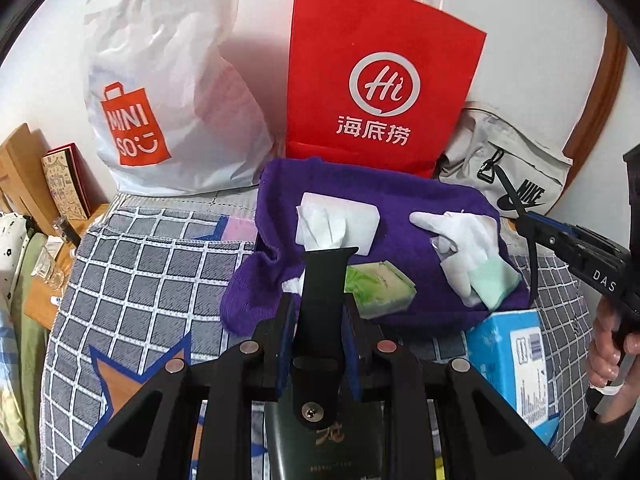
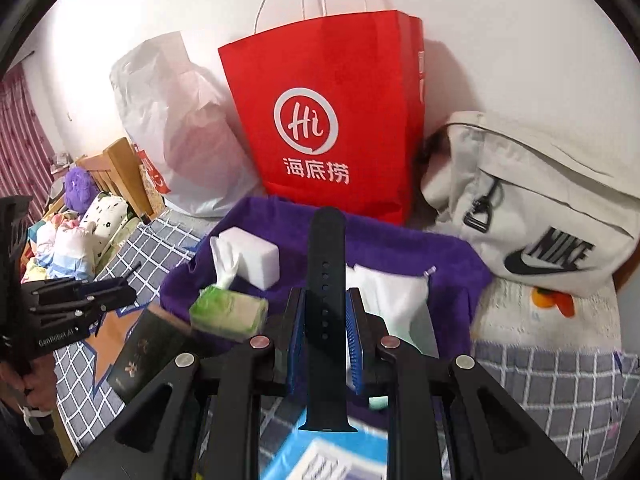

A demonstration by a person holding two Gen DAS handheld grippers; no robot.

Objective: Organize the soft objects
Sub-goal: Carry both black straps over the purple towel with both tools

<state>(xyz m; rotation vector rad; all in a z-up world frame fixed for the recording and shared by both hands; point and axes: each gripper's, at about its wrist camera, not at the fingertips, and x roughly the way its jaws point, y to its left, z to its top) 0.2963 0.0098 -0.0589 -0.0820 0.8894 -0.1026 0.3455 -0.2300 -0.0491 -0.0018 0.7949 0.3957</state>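
A black watch strap half (image 1: 324, 280) is seen clamped between the pads of the left gripper (image 1: 320, 308), and a second strap half with holes (image 2: 326, 304) is clamped in the same way in the right gripper (image 2: 326, 320). Both grippers are closed on their straps, each strap held with its long axis along the fingers and its free end pointing away, toward the far wall.

The soft things are gathered on a purple knitted cloth (image 1: 400, 200) that is spread on the bed (image 1: 140, 260), just beyond both grippers. On the cloth are seen a white sponge block (image 1: 348, 216) with a white tissue (image 1: 320, 228) beside it, a green tissue pack (image 1: 376, 288) nearer, and a white glove (image 1: 460, 236) with a pale green piece (image 1: 496, 284) at the right. A red paper bag (image 1: 380, 80), a white plastic bag (image 1: 168, 100) and a grey sling bag (image 1: 508, 176) stand along the wall behind.

The coming move is judged to turn on this: the cloth lies straight ahead and slightly below each strap tip. The left gripper is nearer to the sponge block and the tissue pack, the right gripper to the glove. If the straps are to be laid down, free purple surface is seen mostly in the middle and far part.
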